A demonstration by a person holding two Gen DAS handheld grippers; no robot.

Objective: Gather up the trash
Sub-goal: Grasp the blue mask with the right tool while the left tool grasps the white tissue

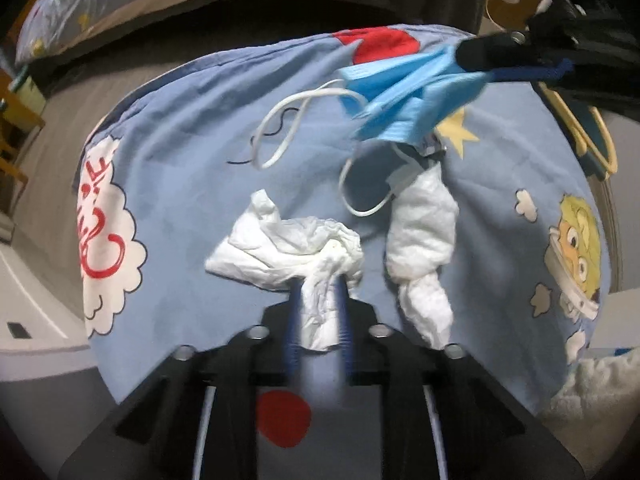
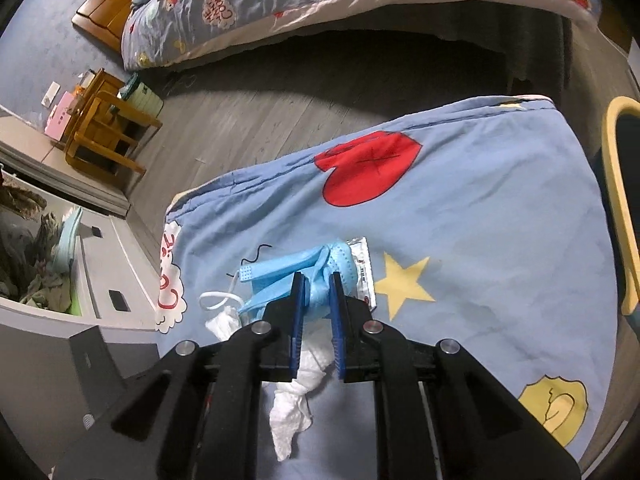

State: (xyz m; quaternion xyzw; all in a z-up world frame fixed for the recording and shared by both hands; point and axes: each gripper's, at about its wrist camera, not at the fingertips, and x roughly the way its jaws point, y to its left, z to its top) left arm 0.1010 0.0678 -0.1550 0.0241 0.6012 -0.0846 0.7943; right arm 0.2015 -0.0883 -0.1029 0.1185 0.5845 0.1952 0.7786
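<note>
Two pieces of trash gripped at once, one per hand, above a light blue cartoon-print quilt (image 2: 480, 216) with a red heart and yellow star.

Left gripper (image 1: 318, 312): blue-padded fingers (image 1: 294, 316) drawn narrow and pinched on the twisted tail of a crumpled white tissue (image 1: 288, 248), with the looser bulk fanned out ahead of the tips, on or just over the quilt. Gripped at the tail, probably, because the thin twisted end fits between the pads while the puffy body would slip.

Right gripper (image 2: 318, 284): fingers close together, clamped on the bunched middle of a pleated blue surgical mask (image 1: 404, 92), seen from the left wrist view hanging clear of the fabric with its white ear loops (image 1: 280, 124) dangling. Bunching likely keeps the loose cloth from sliding free.

Not yet collected: a second rolled white tissue wad (image 1: 424, 240) lying just beside the first and beneath the mask, and a small silvery foil sachet (image 2: 362, 268) flat on the quilt next to the yellow star, just beyond the right fingertips.

No bin clearly recognisable in either view. Task judged partway: two items in hand, at least two left on the quilt. Risk ahead: dangling loops snagging on the remaining tissue.
</note>
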